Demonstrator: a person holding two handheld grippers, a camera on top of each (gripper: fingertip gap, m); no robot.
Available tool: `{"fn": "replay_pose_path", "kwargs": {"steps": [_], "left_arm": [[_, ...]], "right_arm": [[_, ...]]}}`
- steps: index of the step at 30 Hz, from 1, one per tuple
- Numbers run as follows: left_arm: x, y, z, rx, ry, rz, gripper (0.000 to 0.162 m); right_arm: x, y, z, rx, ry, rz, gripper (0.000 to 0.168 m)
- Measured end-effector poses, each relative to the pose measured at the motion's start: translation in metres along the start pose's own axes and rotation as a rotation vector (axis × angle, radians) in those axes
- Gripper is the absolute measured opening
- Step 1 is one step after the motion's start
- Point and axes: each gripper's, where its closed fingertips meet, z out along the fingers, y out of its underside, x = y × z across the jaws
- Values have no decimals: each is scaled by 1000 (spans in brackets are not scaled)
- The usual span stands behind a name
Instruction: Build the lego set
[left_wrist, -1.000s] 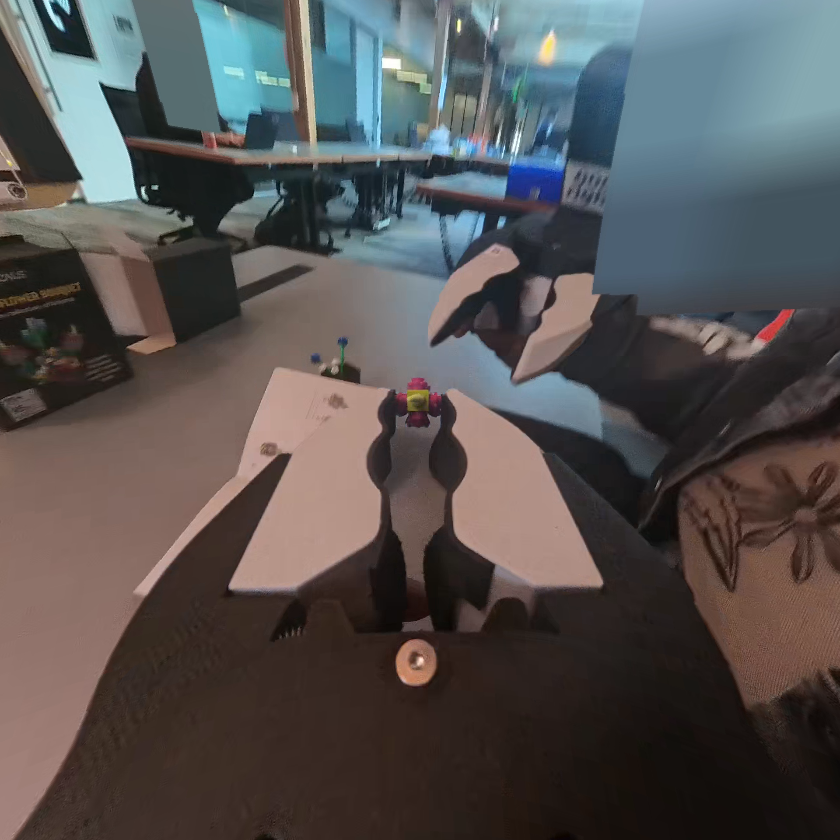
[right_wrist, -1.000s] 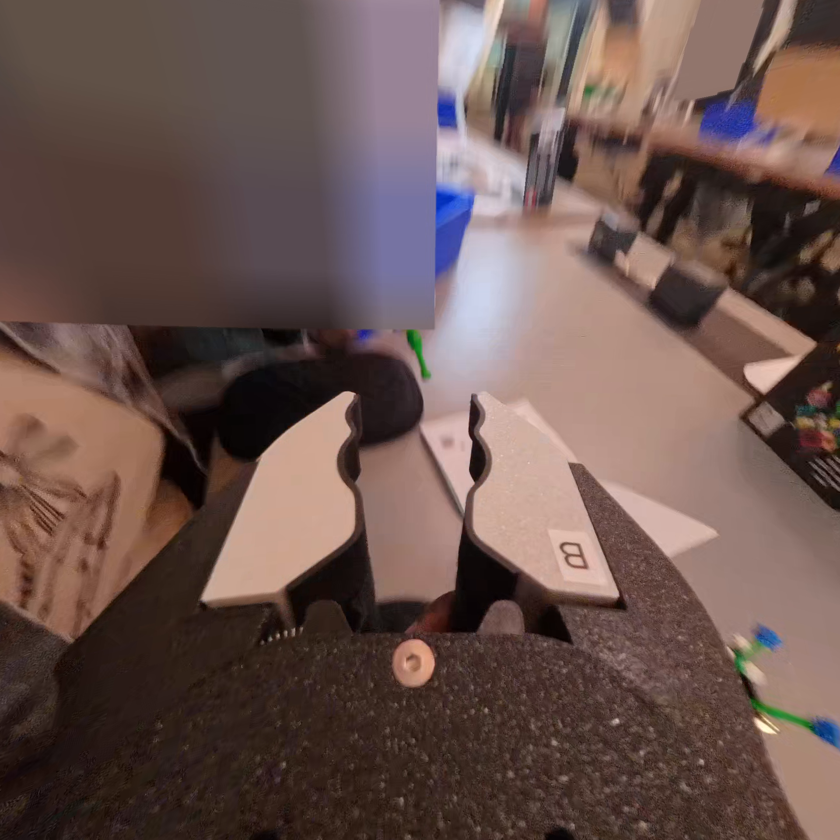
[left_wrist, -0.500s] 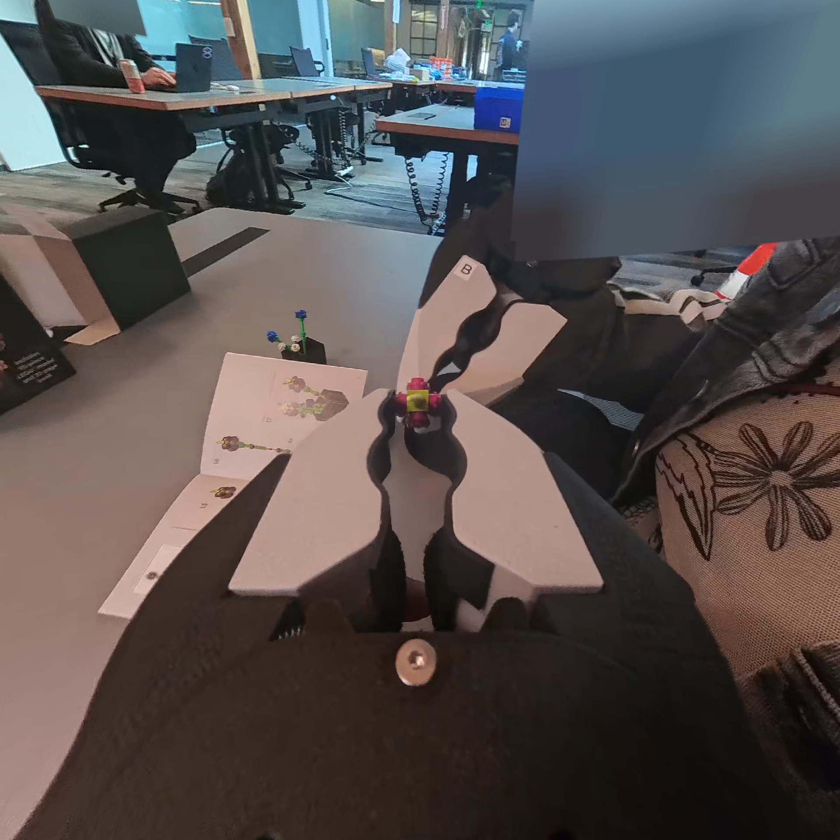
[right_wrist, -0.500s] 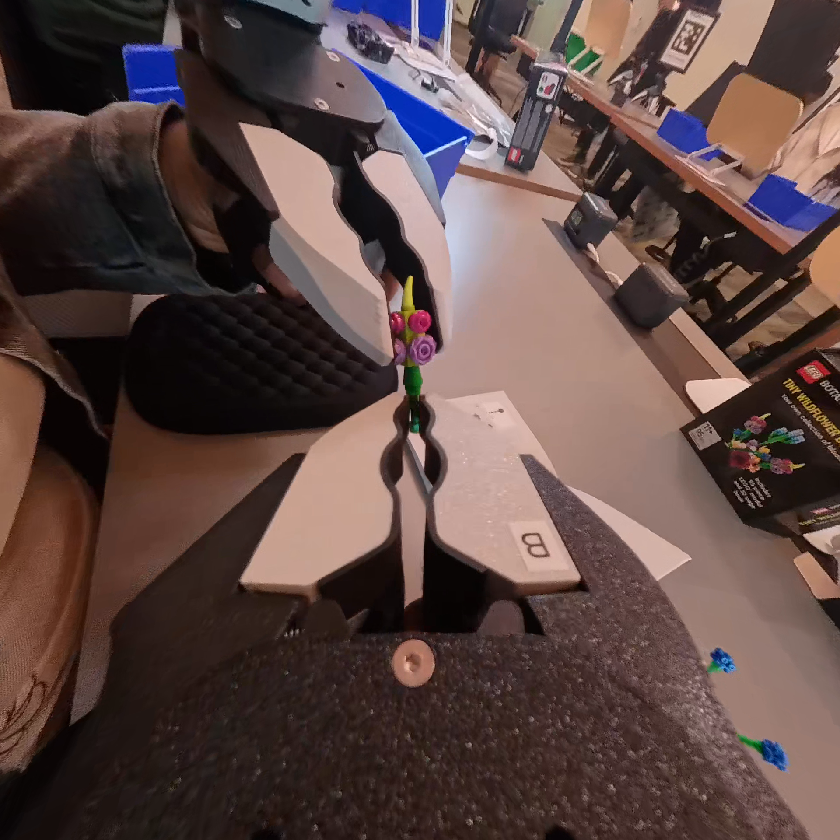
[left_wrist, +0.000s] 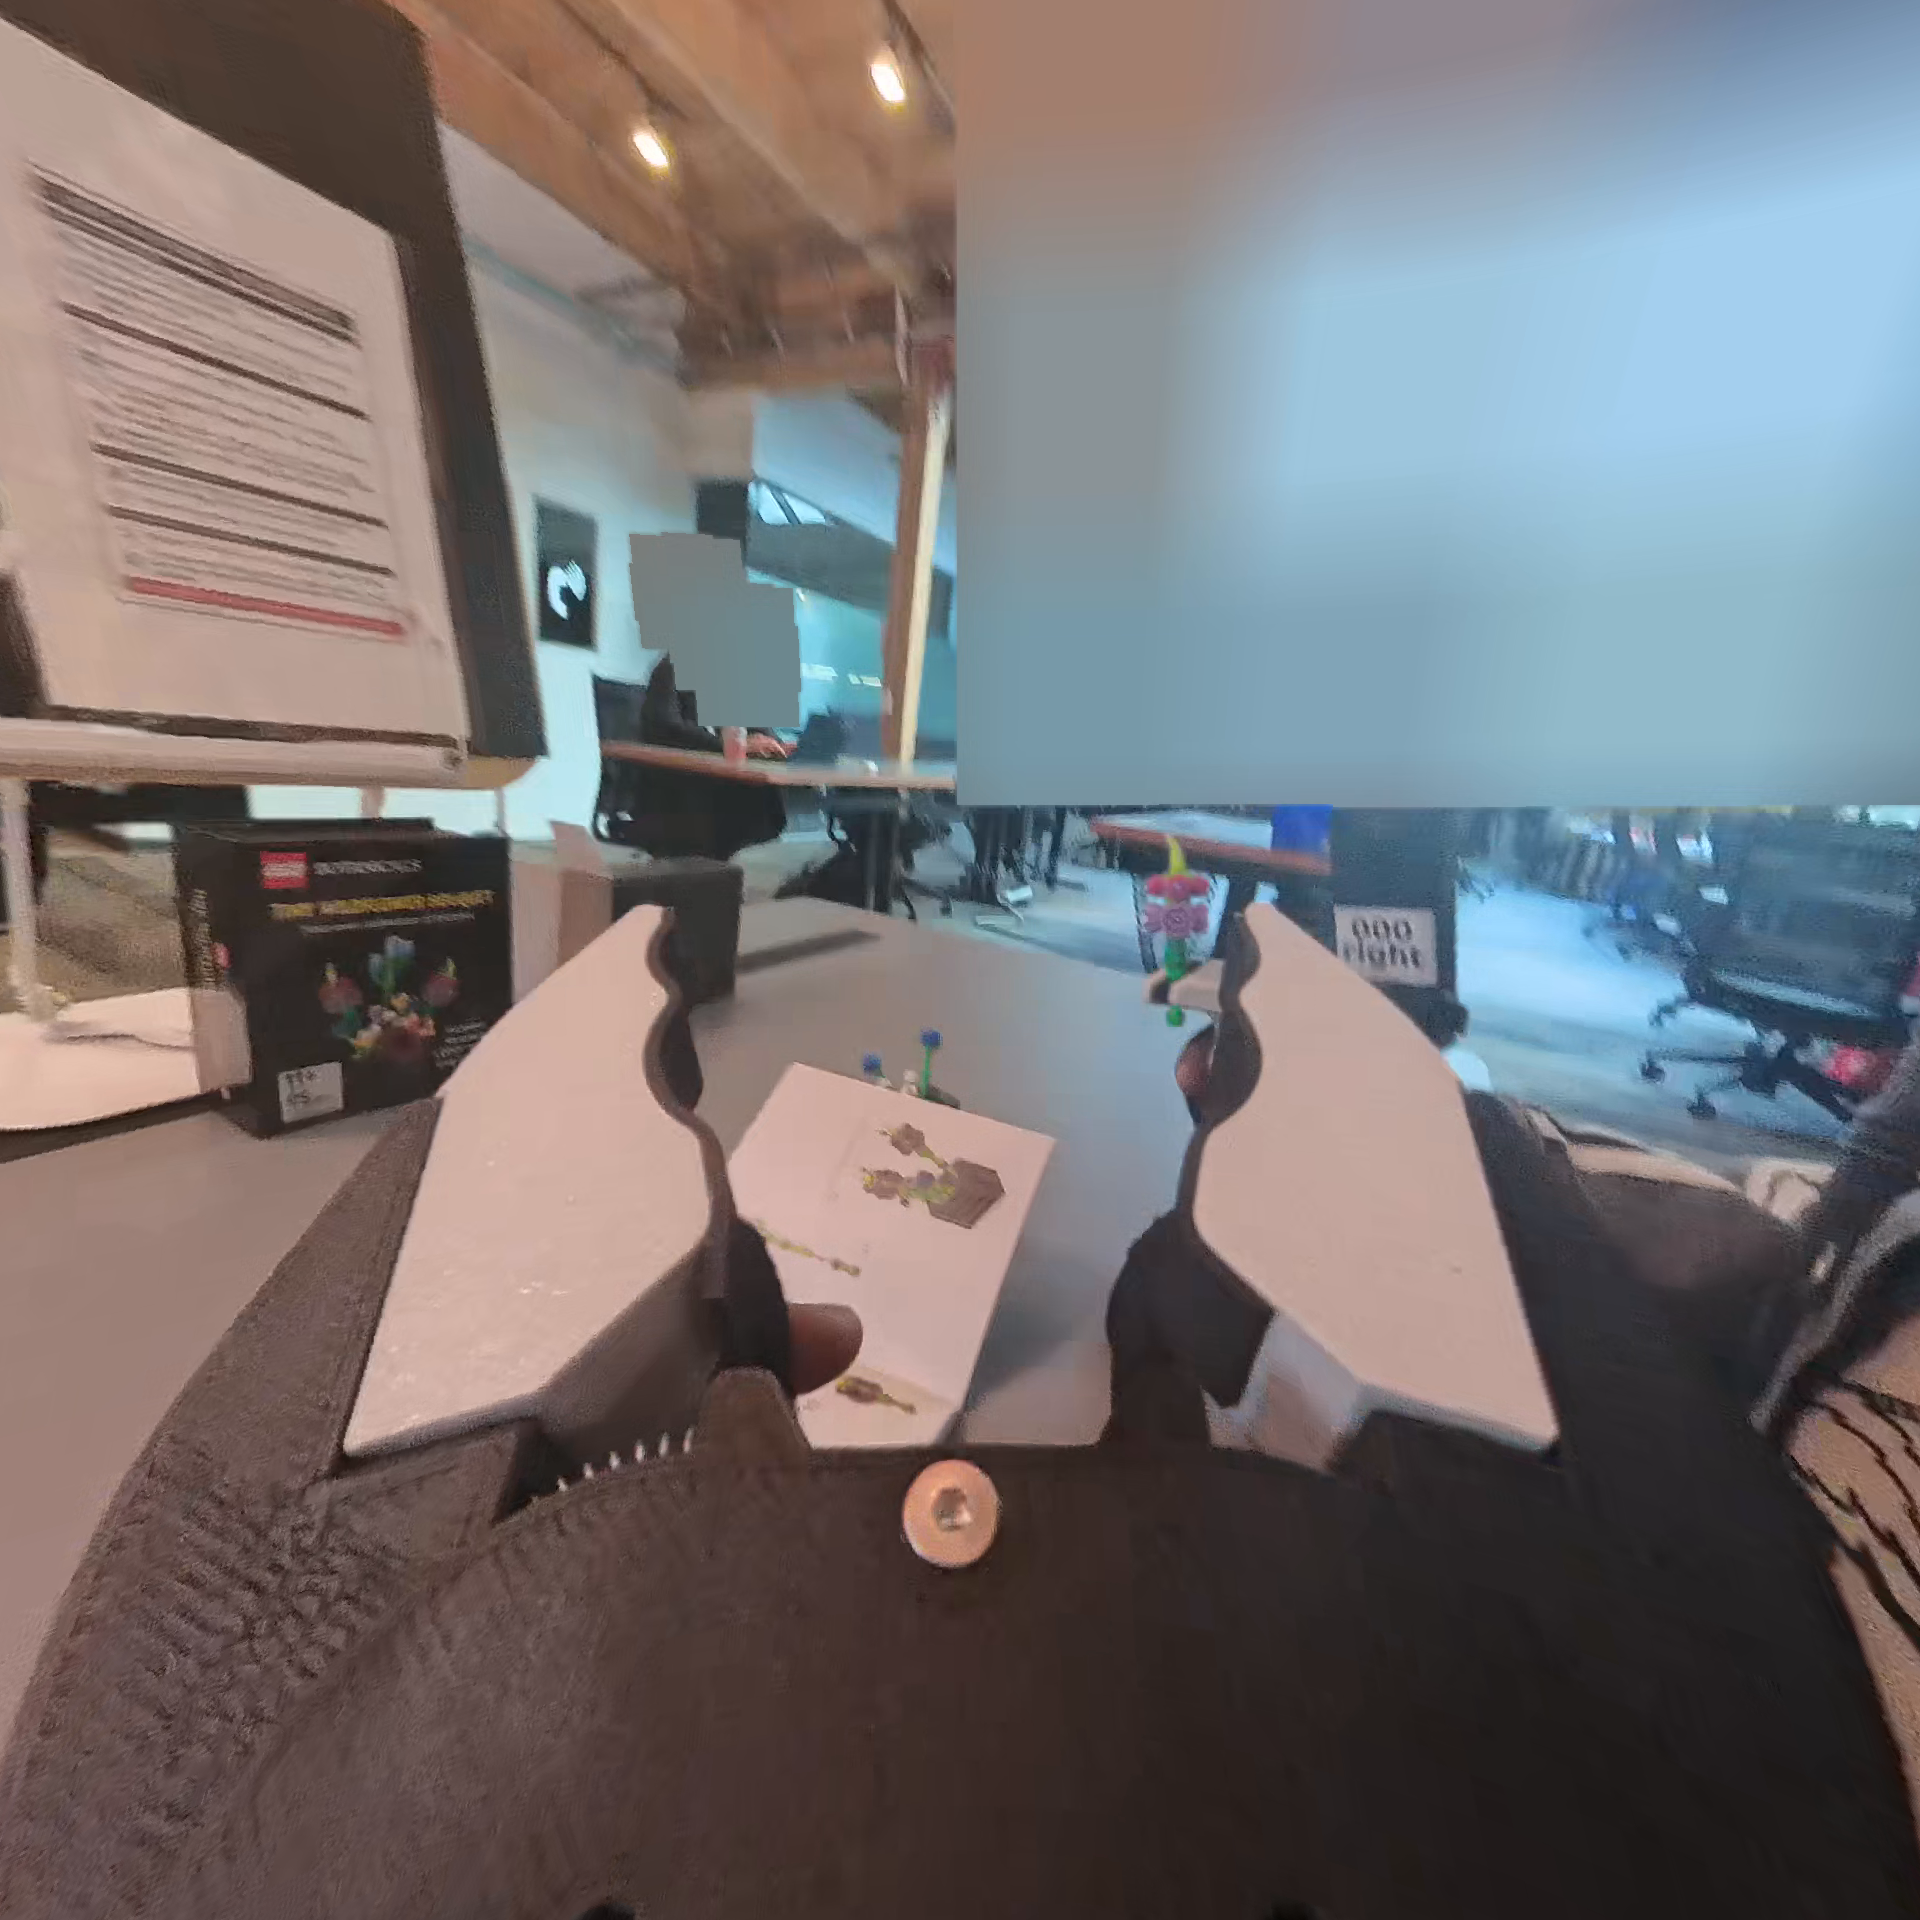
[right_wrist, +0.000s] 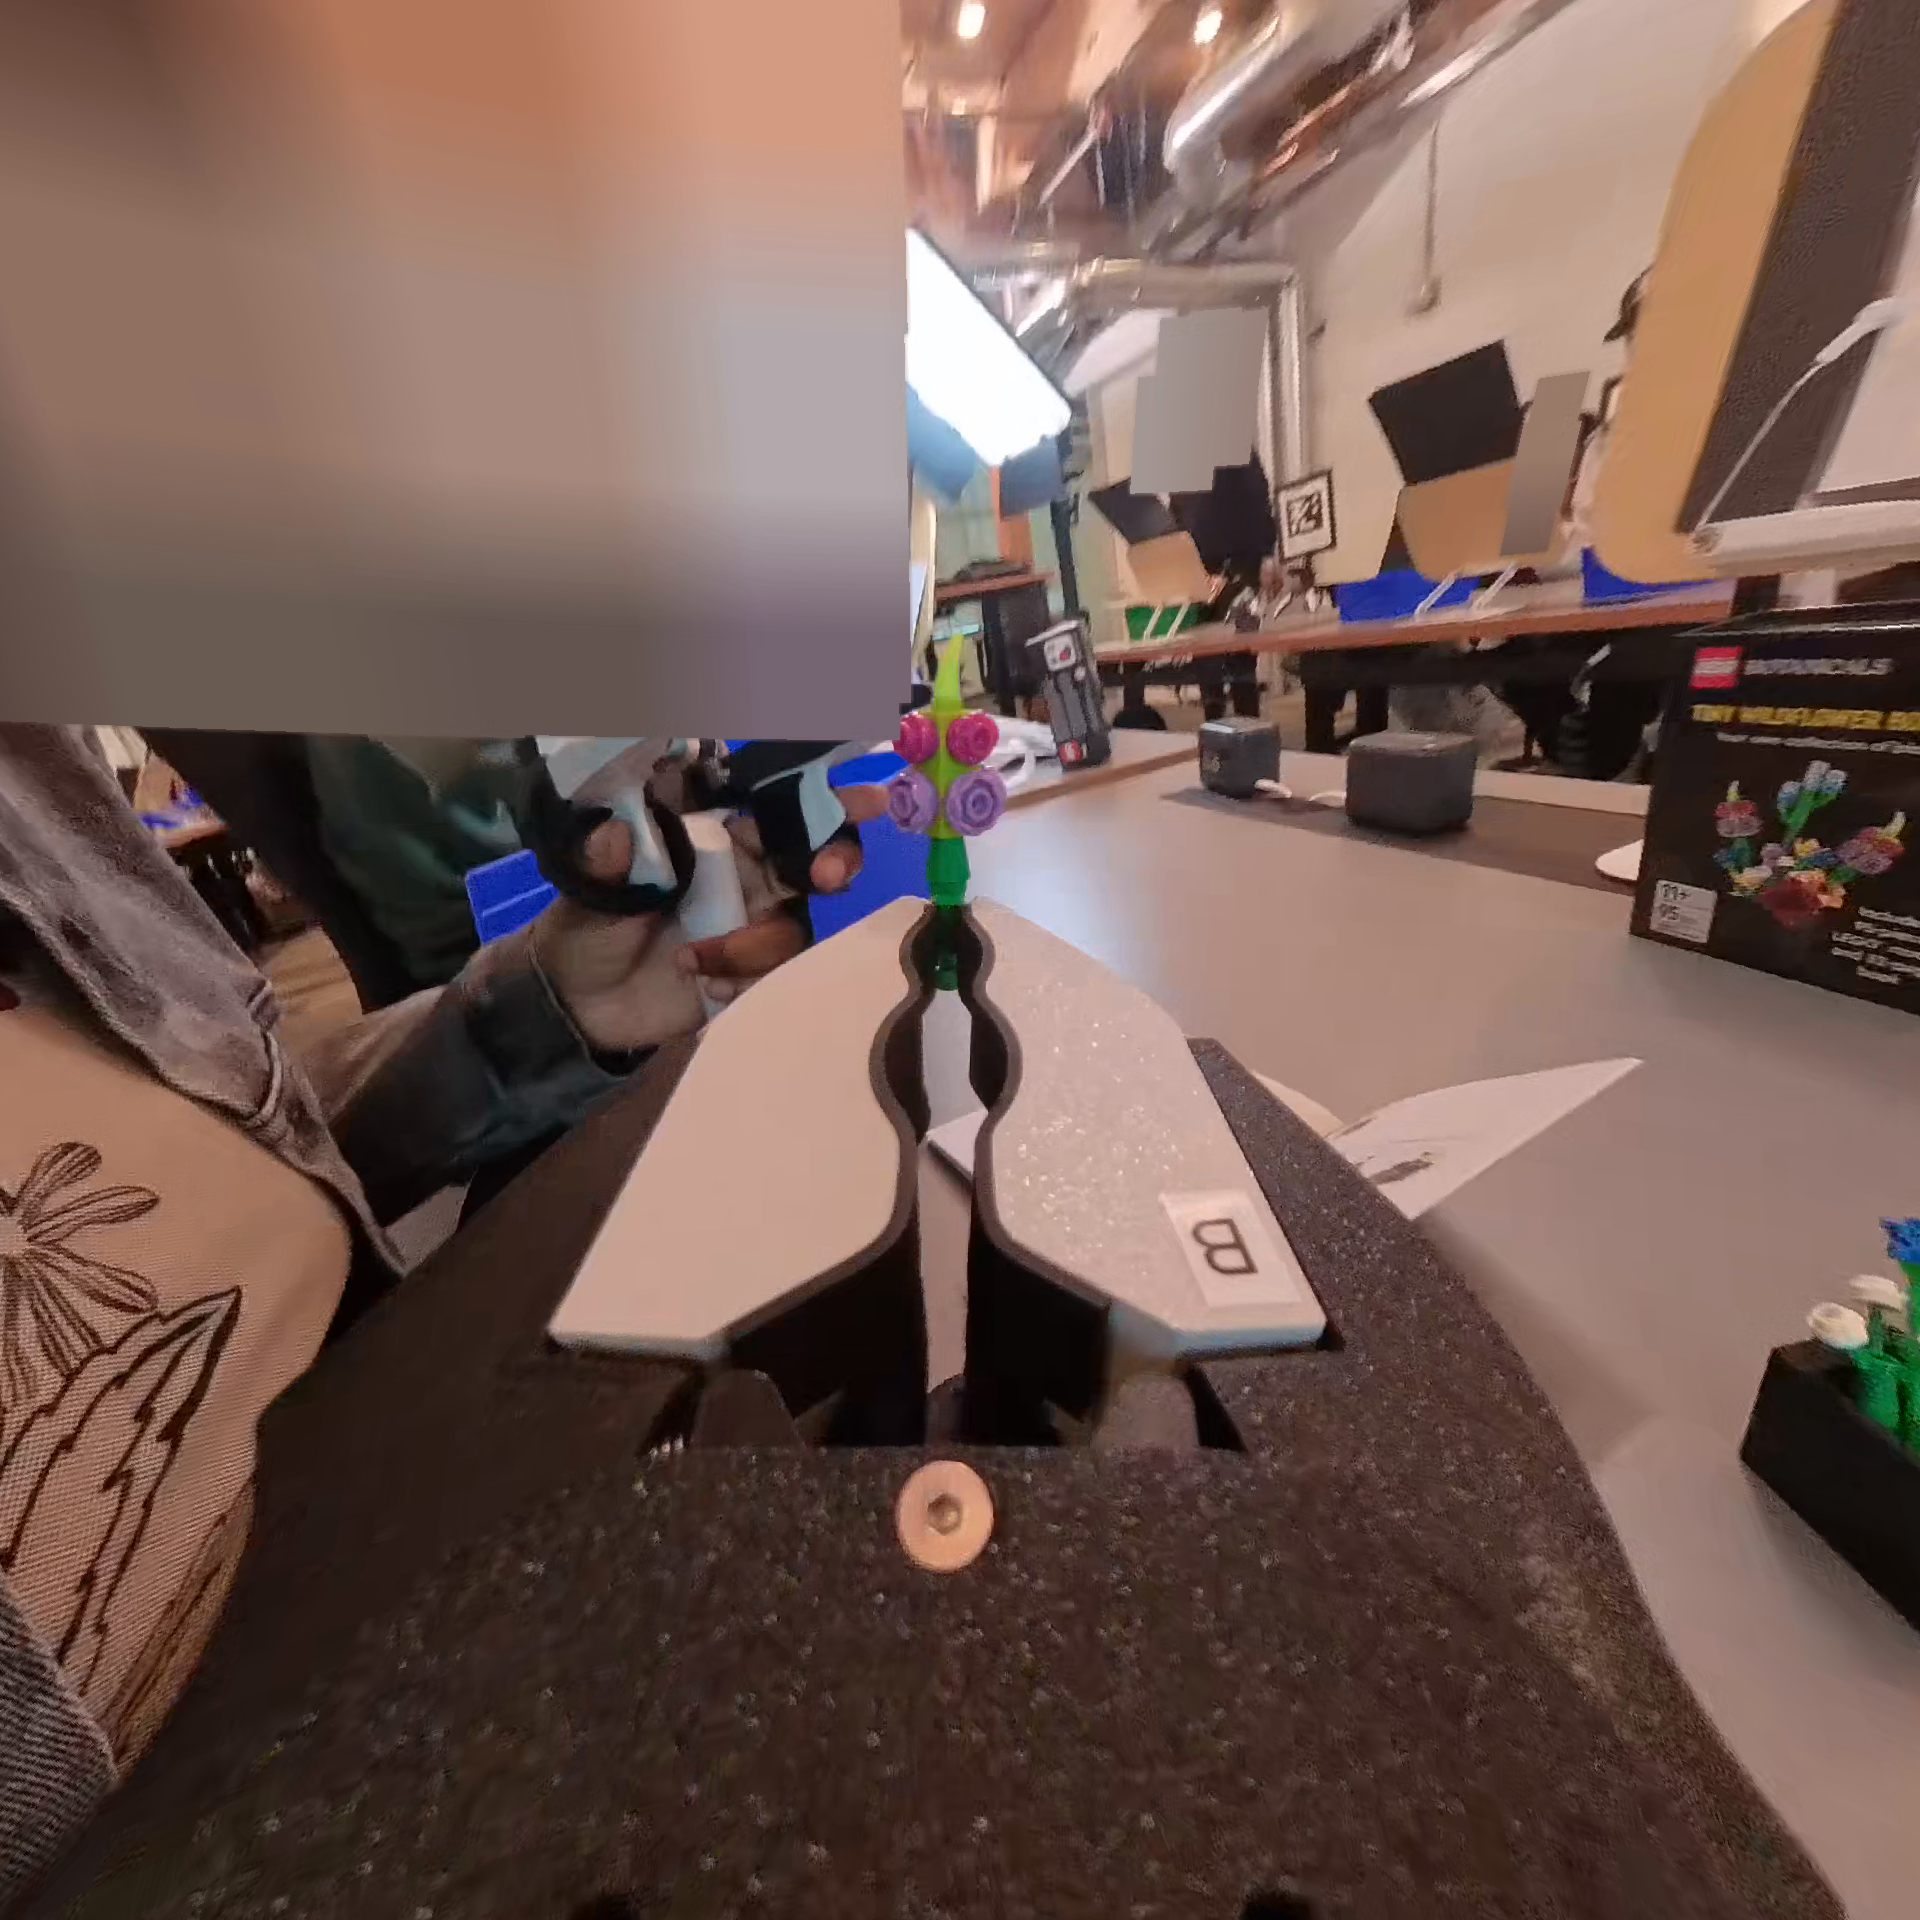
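A small lego flower (right_wrist: 948, 790) has a green stem, a lime top and pink and purple blossoms. My right gripper (right_wrist: 948, 916) is shut on its stem and holds it upright above the table. My left gripper (left_wrist: 953, 925) is wide open and empty. The flower (left_wrist: 1174, 914) shows just left of its right fingertip, apart from it. A black lego base (right_wrist: 1829, 1455) with blue and white flowers planted in it stands on the table at the right. It also shows in the left wrist view (left_wrist: 920, 1081), beyond the instruction booklet (left_wrist: 894, 1195).
The black lego set box (left_wrist: 353, 977) stands on the grey table (left_wrist: 156, 1247) at the left, and it also shows in the right wrist view (right_wrist: 1787, 810). A stand with a printed sheet (left_wrist: 208, 447) rises behind it. A person's hand (right_wrist: 644, 956) holds the left gripper.
My left gripper has let go of the flower's blossoms, opened wide and drawn away. My right gripper closed on the stem and now holds the flower alone. Both views have tilted upward.
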Motion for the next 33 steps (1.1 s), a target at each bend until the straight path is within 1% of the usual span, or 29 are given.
{"fn": "replay_pose_path", "kwargs": {"steps": [2,6,10,16,26,33], "left_arm": [[-3,4,-3,25,-7,5,96],[2,16,-1,2,28,-32,96],[-1,28,2,-47,20,-38,96],[-6,29,1,-32,4,-71,94],[-14,29,-1,-11,-4,-152,88],[-16,30,-2,-8,7,-189,83]], "right_arm": [[6,-2,-5,49,24,11,3],[8,-8,-11,109,19,30,3],[10,-8,-12,125,12,58,3],[14,-7,-13,135,19,81,3],[17,4,-6,66,50,72,3],[17,16,3,-18,67,35,3]]}}
